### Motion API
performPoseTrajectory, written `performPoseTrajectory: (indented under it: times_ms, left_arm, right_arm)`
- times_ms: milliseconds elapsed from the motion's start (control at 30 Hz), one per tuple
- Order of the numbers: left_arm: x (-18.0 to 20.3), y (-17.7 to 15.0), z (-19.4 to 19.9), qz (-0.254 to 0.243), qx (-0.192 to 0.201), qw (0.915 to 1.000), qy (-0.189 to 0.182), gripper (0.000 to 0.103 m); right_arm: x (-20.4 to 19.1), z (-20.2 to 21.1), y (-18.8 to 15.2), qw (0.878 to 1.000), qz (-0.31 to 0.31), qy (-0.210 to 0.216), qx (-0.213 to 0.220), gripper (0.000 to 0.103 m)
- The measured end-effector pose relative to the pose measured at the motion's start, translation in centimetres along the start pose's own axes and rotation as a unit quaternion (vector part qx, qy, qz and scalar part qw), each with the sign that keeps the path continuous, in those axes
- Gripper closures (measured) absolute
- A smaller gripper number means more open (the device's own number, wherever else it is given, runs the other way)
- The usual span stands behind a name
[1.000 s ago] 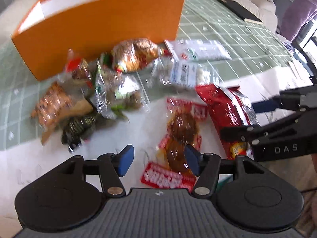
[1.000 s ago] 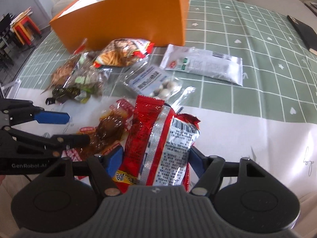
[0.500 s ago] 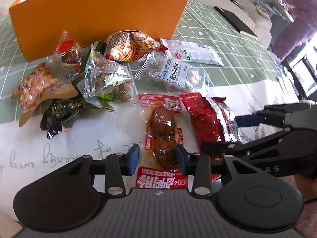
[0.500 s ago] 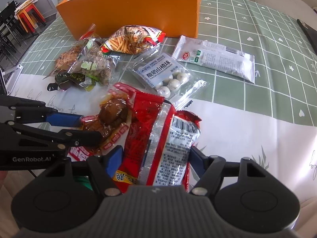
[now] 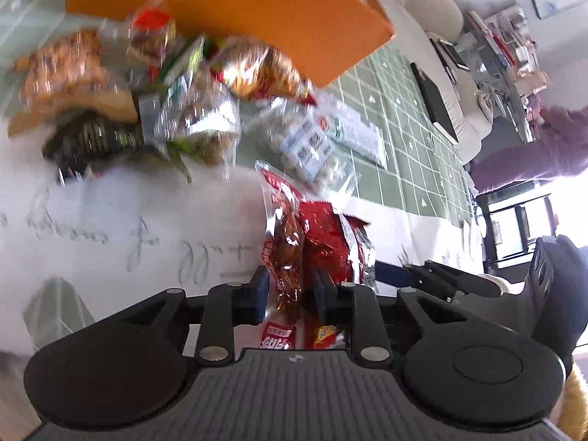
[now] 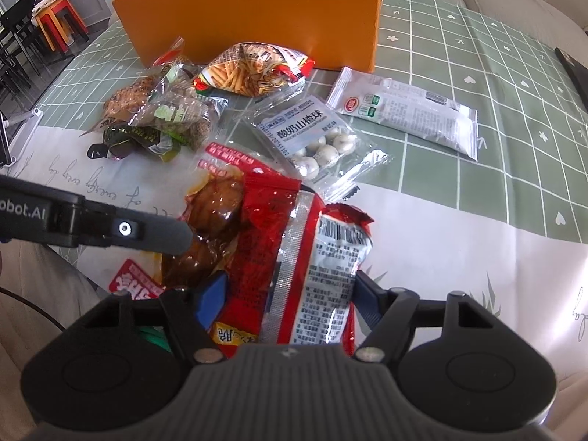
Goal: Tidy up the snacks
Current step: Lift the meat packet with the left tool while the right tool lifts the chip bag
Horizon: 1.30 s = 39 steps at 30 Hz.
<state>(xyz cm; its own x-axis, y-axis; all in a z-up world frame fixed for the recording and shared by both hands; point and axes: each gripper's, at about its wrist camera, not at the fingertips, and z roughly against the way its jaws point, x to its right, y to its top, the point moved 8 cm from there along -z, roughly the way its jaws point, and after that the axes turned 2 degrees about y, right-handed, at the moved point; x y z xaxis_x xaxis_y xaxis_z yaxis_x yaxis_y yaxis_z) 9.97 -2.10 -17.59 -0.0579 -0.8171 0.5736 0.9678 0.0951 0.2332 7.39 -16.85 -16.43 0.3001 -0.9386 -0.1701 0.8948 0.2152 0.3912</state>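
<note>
1. The left hand-held gripper (image 5: pixel 288 296) is narrowing its jaws around the clear packet of brown braised meat (image 5: pixel 284 253); the blue pads sit at both sides of the packet, and the film between them looks pinched.
2. The right hand-held gripper (image 6: pixel 290 296) stands about half open, its pads against both edges of the red snack bag (image 6: pixel 294 257), which it grips near the bag's lower end.
3. The two packets lie side by side, touching, on the white part of the cloth on the desk (image 6: pixel 477 242), near its front edge.
4. Beyond them lie a packet of white yogurt balls (image 6: pixel 316 139), a long silver packet (image 6: pixel 404 110), a bag of stick crisps (image 6: pixel 250 70) and a heap of small clear bags (image 6: pixel 165 114), all in front of the orange box (image 6: pixel 257 11).
5. Compared with a second ago, the left jaws were wide apart around the meat packet and now have drawn close to it; the left view has rolled, so the box now tilts. The right grip looks unchanged.
</note>
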Motion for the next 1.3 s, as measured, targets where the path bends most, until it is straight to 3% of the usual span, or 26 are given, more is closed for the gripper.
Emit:
performPoseTrajectory:
  times_ms: [233,333,500,633,833,1067,1133,1200,1300]
  left_arm:
    - [-0.2,-0.7,-2.1,0.009,-0.021,0.9994,0.028,0.073]
    - [-0.2,-0.6,-2.2,0.014,-0.015,0.9995,0.023,0.073]
    - [0.3,-0.1,-2.6,0.012,0.011,0.9992,0.035,0.075]
    - [0.3,0.4,-2.6,0.025,0.037,0.9984,0.034,0.069]
    - [2.1,0.0,-2.3,-0.072,0.064,0.9908,0.095,0.077]
    - [2.6,0.0,-1.2,-0.101,0.072,0.9839,0.129,0.079]
    - [2.4,0.0,-0.6,-0.103,0.079,0.9835,0.126,0.089]
    - [2.4,0.3,0.4,-0.104,0.087,0.9833,0.122,0.092]
    - [2.3,0.4,1.4,-0.123,0.099,0.9759,0.151,0.094]
  right_arm:
    - [-0.2,0.0,0.0,1.0,0.012,-0.004,0.005,0.034]
    - [0.2,0.1,0.1,1.0,0.003,0.0,0.009,0.034]
    - [0.7,0.3,0.2,1.0,-0.015,0.005,0.017,0.034]
    - [0.9,0.4,0.2,0.999,-0.033,0.028,0.023,0.035]
    - [1.2,0.6,0.2,0.998,-0.048,0.035,0.024,0.036]
    - [0.9,0.6,0.2,0.999,-0.039,0.03,0.017,0.036]
    - [1.0,0.8,0.2,0.999,-0.04,0.028,0.017,0.036]
    - [0.9,1.1,0.3,0.999,-0.039,0.026,0.021,0.036]
    - [0.6,1.6,0.4,0.999,-0.032,0.026,0.028,0.036]
